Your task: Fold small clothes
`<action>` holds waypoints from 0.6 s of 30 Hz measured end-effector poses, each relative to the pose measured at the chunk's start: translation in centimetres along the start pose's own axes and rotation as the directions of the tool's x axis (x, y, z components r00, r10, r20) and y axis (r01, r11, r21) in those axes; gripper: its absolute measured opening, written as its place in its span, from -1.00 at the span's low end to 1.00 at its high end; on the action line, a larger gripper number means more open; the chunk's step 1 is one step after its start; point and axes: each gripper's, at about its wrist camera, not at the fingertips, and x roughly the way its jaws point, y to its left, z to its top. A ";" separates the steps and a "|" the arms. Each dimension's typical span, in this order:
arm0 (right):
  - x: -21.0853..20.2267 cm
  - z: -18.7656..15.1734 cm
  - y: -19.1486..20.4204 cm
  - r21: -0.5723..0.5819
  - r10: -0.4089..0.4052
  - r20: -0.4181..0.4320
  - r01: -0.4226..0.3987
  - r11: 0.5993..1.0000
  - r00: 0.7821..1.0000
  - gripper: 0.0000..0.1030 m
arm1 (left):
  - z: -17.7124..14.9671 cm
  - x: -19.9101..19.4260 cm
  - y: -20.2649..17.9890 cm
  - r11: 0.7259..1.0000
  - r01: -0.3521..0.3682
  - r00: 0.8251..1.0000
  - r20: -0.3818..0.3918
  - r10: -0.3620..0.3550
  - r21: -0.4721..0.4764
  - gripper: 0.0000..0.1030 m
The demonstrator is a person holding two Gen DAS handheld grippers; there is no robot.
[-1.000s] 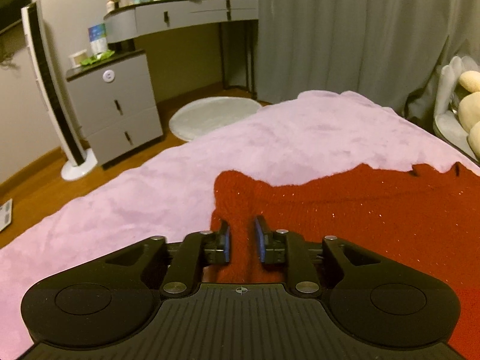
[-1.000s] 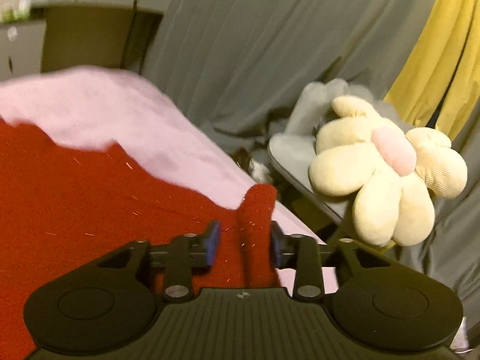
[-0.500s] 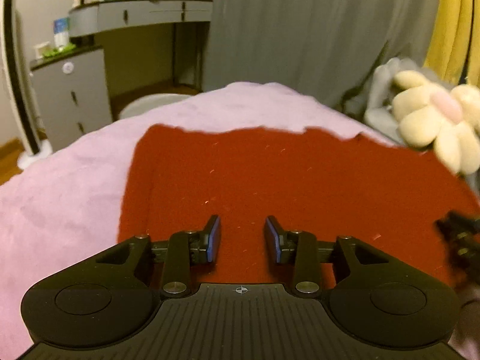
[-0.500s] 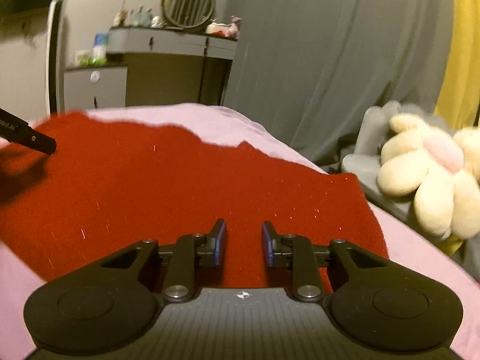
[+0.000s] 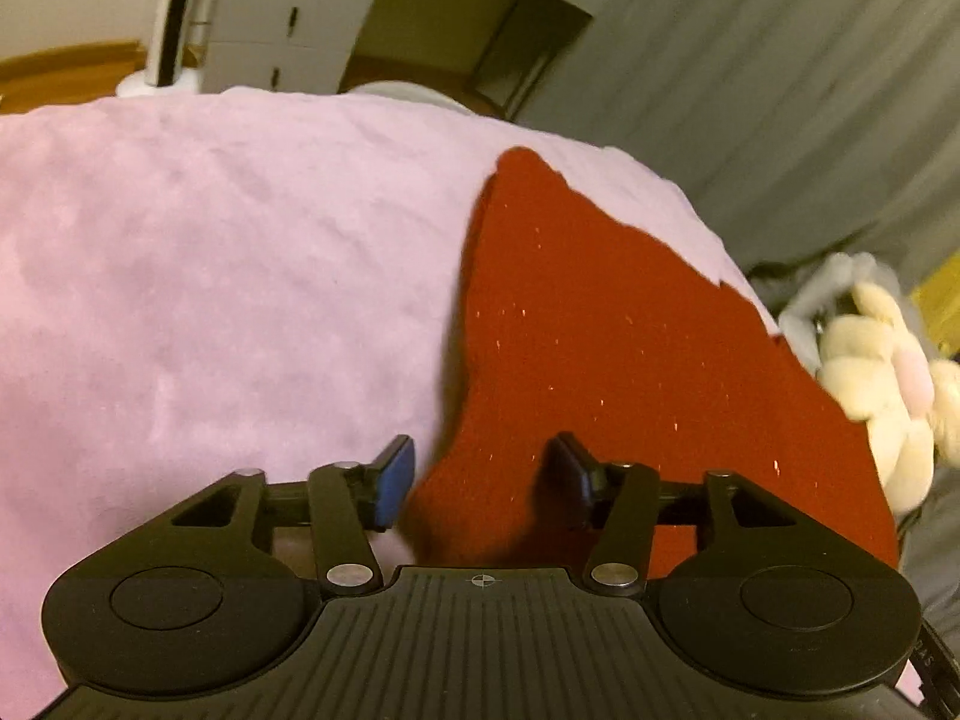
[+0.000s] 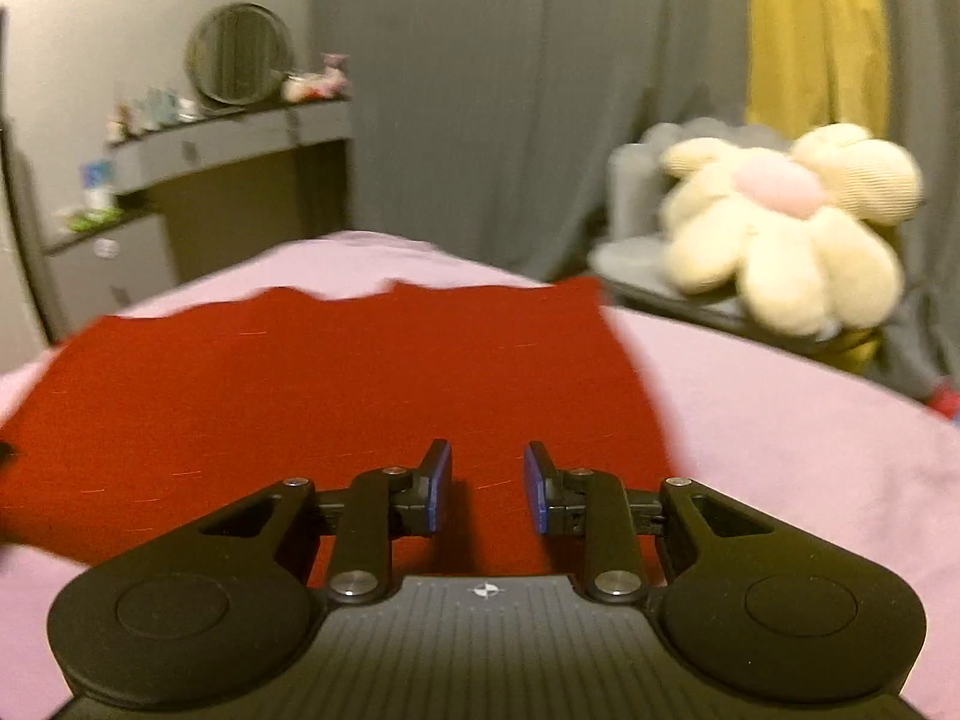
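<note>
A red knitted garment (image 5: pixel 606 348) lies flat on the pink bedspread (image 5: pixel 210 276); it also shows in the right wrist view (image 6: pixel 324 378). My left gripper (image 5: pixel 483 480) is open, its jaws astride the garment's near left corner, and holds nothing. My right gripper (image 6: pixel 486 489) is open and empty, low over the garment's near right part.
A cream flower-shaped plush (image 6: pixel 786 222) sits on a grey seat beside the bed's right side, and shows in the left wrist view (image 5: pixel 882 372). Grey curtains (image 6: pixel 510 90) hang behind. A grey dresser (image 5: pixel 288 18) and dressing table (image 6: pixel 228 138) stand beyond the bed's far edge.
Both grippers let go of the garment's corners about a second ago and opened; it now lies flat. The left gripper has opened wider and swung to the garment's left corner. The right one has drawn back slightly.
</note>
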 end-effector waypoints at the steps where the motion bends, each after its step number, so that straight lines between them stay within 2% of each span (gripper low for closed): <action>1: -0.4 -0.4 1.0 0.003 0.038 -0.007 -0.038 0.999 0.999 -0.51 | 0.2 0.0 0.2 1.000 0.020 1.000 -0.012 -0.020 -0.008 0.10; 3: -0.6 -1.0 3.3 -0.018 0.111 -0.030 -0.112 0.994 0.993 -0.51 | 0.4 0.6 0.9 0.992 0.103 0.993 -0.053 -0.107 -0.072 0.11; 4: -0.6 -1.3 4.5 -0.040 0.136 -0.045 -0.137 0.990 0.990 -0.51 | 0.4 0.9 1.3 0.988 0.122 0.990 -0.063 -0.129 -0.099 0.11; 8: -0.4 -1.5 7.9 -0.091 0.187 -0.065 -0.193 0.977 0.980 -0.53 | 0.8 1.8 2.3 0.982 0.129 0.984 -0.103 -0.144 -0.137 0.13; 11: -0.2 -1.4 9.4 -0.097 0.197 -0.060 -0.203 0.974 0.978 -0.53 | 1.2 1.4 2.3 0.983 0.114 0.985 -0.111 -0.130 -0.144 0.11; 14: 0.2 -1.5 10.4 -0.092 0.193 -0.063 -0.198 0.976 0.979 -0.56 | 1.3 1.4 2.3 0.987 0.115 0.988 -0.090 -0.125 -0.113 0.19; 18: 1.0 -2.3 10.9 -0.106 0.175 -0.090 -0.184 0.977 0.980 -0.56 | 1.1 2.7 4.1 0.953 0.203 0.971 -0.077 -0.225 -0.226 0.19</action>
